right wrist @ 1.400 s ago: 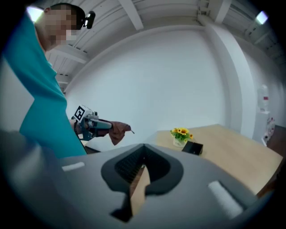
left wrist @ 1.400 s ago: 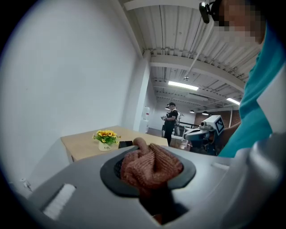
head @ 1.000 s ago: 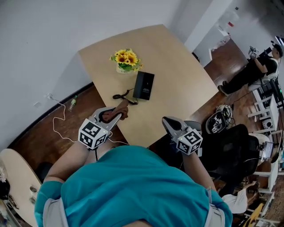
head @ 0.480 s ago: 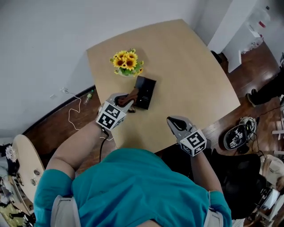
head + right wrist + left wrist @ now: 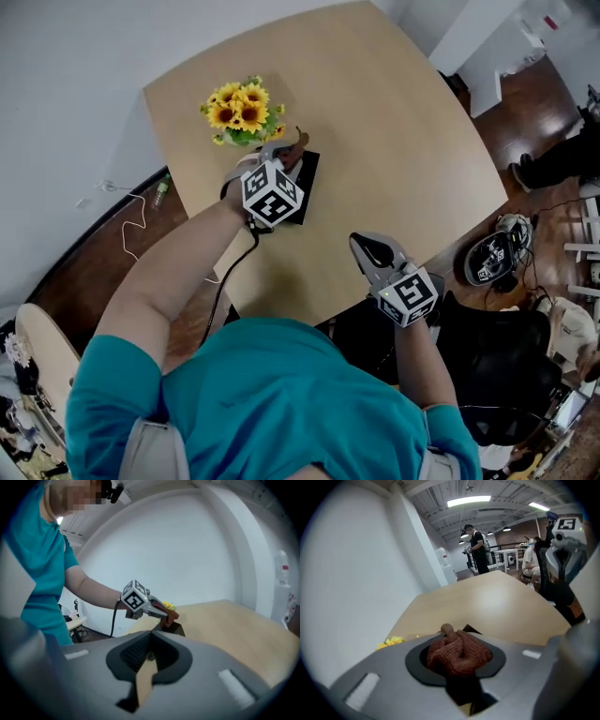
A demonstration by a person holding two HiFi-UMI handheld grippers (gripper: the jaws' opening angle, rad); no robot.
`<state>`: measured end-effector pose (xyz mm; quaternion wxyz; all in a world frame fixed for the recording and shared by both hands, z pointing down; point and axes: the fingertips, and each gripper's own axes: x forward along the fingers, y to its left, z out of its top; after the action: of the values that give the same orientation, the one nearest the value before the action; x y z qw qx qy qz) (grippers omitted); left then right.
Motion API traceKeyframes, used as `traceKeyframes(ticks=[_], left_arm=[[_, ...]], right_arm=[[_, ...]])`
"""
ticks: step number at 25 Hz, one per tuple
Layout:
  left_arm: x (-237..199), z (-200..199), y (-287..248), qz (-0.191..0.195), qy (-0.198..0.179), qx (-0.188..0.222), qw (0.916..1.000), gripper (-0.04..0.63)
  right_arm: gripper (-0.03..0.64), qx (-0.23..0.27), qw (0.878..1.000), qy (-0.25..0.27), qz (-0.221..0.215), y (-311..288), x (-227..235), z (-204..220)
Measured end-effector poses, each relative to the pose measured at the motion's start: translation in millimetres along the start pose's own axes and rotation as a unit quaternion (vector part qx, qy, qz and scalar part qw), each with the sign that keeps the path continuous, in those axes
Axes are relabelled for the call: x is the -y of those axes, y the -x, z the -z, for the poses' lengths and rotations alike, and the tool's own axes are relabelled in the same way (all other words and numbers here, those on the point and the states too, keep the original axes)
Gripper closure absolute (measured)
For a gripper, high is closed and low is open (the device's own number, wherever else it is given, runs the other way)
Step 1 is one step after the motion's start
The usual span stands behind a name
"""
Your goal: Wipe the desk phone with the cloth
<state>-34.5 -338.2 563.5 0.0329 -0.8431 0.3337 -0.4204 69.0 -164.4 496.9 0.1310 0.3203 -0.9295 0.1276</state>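
The black desk phone (image 5: 307,184) lies on the wooden table just below the sunflowers, partly covered by my left gripper (image 5: 287,153). That gripper is shut on a brown knitted cloth (image 5: 297,143), which bunches out past its tips over the phone's far end. In the left gripper view the cloth (image 5: 459,652) fills the jaws, and a dark corner of the phone (image 5: 471,629) shows beyond it. My right gripper (image 5: 364,246) hovers over the table's near edge, shut and holding nothing. From the right gripper view, the left gripper (image 5: 161,611) presses the cloth (image 5: 171,616) down onto the phone (image 5: 175,628).
A pot of sunflowers (image 5: 236,109) stands close behind the phone, near the wall. The light wooden table (image 5: 394,141) stretches bare to the right. A white cable (image 5: 127,246) lies on the floor at left. An office chair (image 5: 497,258) and a distant person (image 5: 477,545) are off to the right.
My left gripper has carried the cloth from the table's near edge forward onto the phone. The right gripper has stayed near the front edge. The head view has shifted.
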Motion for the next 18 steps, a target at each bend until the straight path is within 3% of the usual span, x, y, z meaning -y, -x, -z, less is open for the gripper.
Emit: traceKeyframes(ticks=[8, 18], left_arm=[[49.8, 38.3, -17.5, 0.036, -0.043, -0.053, 0.997, 0.479], [163.4, 124.1, 24.0, 0.149, -0.03, -0.115, 0.9817, 0.48]], right_arm=[[0.615, 0.005, 1.0, 0.0, -0.002, 1.3, 4.8, -12.2], [0.615, 0.001, 1.0, 0.009, -0.026, -13.4, -10.2, -15.7]])
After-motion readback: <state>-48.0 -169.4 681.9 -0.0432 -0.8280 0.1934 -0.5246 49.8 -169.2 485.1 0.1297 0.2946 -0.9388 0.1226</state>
